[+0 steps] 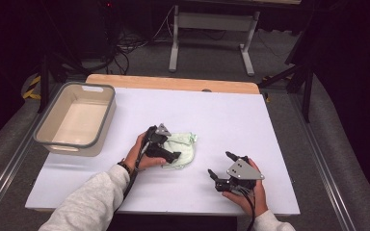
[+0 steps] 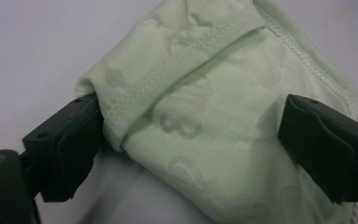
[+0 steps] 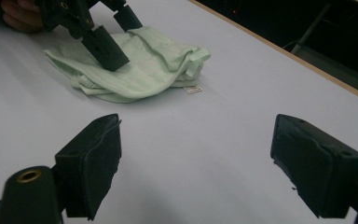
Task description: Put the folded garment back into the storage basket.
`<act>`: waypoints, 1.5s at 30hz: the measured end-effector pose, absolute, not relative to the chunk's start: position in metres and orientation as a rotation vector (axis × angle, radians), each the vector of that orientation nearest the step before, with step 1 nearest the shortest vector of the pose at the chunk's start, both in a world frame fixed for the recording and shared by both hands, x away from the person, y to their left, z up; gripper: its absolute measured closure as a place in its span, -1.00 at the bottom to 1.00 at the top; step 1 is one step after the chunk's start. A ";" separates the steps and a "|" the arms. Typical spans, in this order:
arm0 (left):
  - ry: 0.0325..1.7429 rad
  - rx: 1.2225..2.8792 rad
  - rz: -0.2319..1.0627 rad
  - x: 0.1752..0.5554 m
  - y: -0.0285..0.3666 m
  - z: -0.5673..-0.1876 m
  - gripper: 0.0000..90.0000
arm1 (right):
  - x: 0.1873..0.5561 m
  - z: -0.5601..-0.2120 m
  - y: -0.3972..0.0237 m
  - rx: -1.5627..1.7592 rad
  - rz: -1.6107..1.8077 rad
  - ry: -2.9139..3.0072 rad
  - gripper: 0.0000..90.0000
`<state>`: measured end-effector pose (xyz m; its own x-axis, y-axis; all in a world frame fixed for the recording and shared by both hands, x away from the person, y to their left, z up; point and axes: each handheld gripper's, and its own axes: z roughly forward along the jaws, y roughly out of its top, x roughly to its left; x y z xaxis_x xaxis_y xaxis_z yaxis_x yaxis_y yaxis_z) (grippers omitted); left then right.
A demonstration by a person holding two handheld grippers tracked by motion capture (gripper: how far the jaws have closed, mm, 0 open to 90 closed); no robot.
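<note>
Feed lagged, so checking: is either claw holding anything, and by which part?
Neither holds anything. Left claw stands open astride the pale green garment's folded hem edge; right claw open, apart.

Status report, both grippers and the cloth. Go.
Left gripper open, fingers straddling the green cloth. Right gripper open, off the cloth. Basin far left, nothing in the way.

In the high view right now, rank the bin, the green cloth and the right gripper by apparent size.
1. The bin, clearly largest.
2. The green cloth, partly covered by the left gripper.
3. The right gripper, roughly as big as the cloth's visible part and nearer the camera, so this order is unsure.
</note>
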<state>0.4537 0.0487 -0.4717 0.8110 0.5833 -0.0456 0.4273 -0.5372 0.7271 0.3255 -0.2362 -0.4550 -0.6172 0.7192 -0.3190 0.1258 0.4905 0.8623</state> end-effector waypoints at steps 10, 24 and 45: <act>0.685 2.208 0.208 0.449 0.046 -0.468 0.05 | 0.327 -0.458 -0.235 0.692 1.089 2.088 -0.58; 0.608 2.124 0.270 0.438 0.052 -0.458 0.67 | 0.325 -0.457 -0.235 0.681 1.087 2.088 -0.54; 0.546 2.045 0.365 0.414 0.088 -0.444 0.67 | 0.325 -0.455 -0.238 0.697 1.099 2.045 -0.53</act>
